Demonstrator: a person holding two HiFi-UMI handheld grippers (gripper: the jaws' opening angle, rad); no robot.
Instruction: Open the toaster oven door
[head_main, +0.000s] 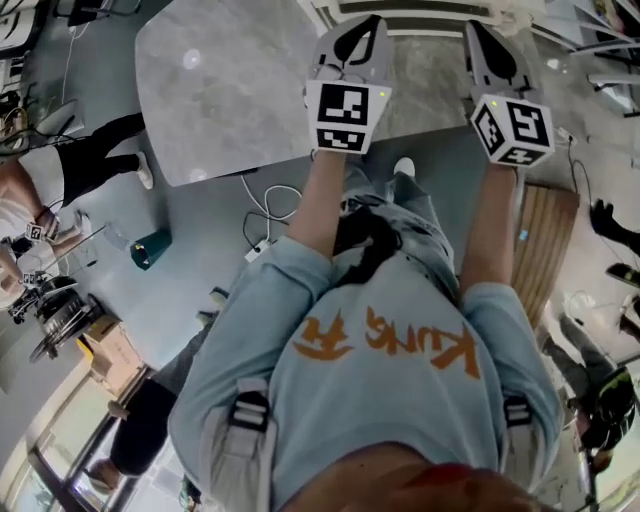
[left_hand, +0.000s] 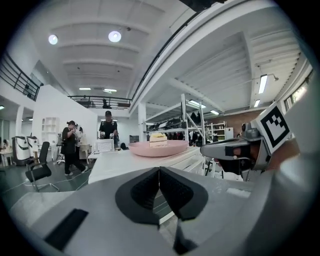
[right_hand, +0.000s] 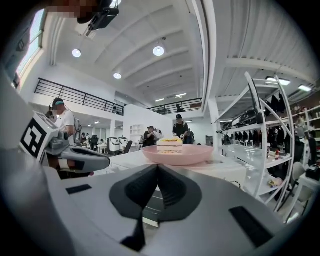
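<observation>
The white toaster oven (head_main: 430, 18) lies at the top edge of the head view, just beyond both grippers. Its flat top (left_hand: 117, 161) carries a pink plate (left_hand: 160, 148) with a slice of cake (left_hand: 158, 139); the plate (right_hand: 177, 154) is also in the right gripper view. I cannot see the door or its handle. My left gripper (head_main: 372, 22) (left_hand: 159, 170) is shut with nothing in it and points at the oven. My right gripper (head_main: 476, 28) (right_hand: 158, 167) is held beside it, also shut and empty. Neither visibly touches the oven.
A grey table (head_main: 220, 90) stands to the left, with white cables (head_main: 265, 205) and a teal cup (head_main: 150, 248) on the floor below it. A slatted wooden bench (head_main: 545, 240) is on the right. A metal rack (right_hand: 265, 140) stands right of the oven. People (left_hand: 70, 145) stand in the background.
</observation>
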